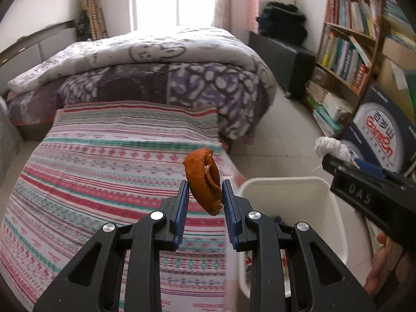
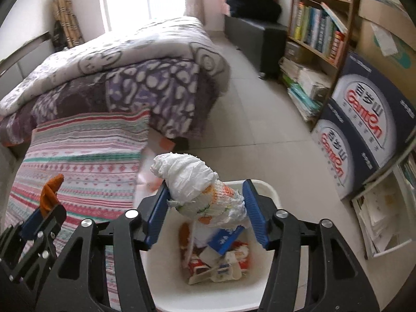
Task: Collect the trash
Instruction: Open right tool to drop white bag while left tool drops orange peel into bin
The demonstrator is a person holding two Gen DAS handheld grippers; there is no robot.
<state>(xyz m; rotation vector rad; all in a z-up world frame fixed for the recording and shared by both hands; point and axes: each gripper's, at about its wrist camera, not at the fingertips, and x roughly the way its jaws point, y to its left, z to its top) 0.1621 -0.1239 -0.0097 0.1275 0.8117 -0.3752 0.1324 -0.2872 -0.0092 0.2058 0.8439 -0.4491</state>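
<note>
My left gripper [image 1: 205, 195] is shut on a curled orange peel [image 1: 204, 179] and holds it above the striped bed sheet [image 1: 104, 171], just left of the white bin [image 1: 299, 182]. In the right wrist view that peel [image 2: 50, 192] pokes out at the far left. My right gripper [image 2: 205, 202] hangs over the bin [image 2: 169, 273] with a crumpled white paper wad [image 2: 192, 179] between its blue pads, touching both. Wrappers and cartons [image 2: 218, 252] lie in the bin. The wad [image 1: 330, 147] also shows at the right of the left wrist view.
A folded quilt [image 1: 156, 59] lies across the bed's far half. A bookshelf [image 2: 317, 26] and stacked blue boxes [image 2: 364, 130] line the right wall, with tiled floor [image 2: 260, 109] between them and the bed. A hand [image 1: 377, 267] grips the right tool.
</note>
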